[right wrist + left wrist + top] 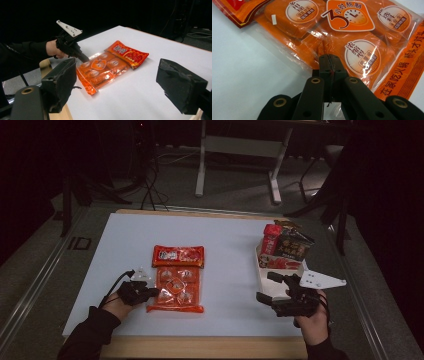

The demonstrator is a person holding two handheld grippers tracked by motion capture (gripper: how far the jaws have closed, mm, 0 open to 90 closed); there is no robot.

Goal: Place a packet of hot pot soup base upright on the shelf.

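Observation:
An orange clear packet (175, 291) of several wrapped blocks lies flat on the white table (225, 250), left of centre. My left gripper (152, 292) is at its left edge, its jaws shut on the packet's film (352, 32); in the left gripper view the tips (329, 61) meet over the clear edge. A red packet (178, 256) lies at the orange one's far end. My right gripper (267, 287) hovers open near the table's right front with nothing between its pads (60, 80). The right gripper view looks across at the orange packet (102, 68) and the left gripper (83, 58).
A white tray (261, 272) at the table's right edge holds a red carton (271, 240) and a dark snack bag (294, 246), just beyond my right gripper. Bare table lies between the packets and the tray. Table legs and cables stand on the floor behind.

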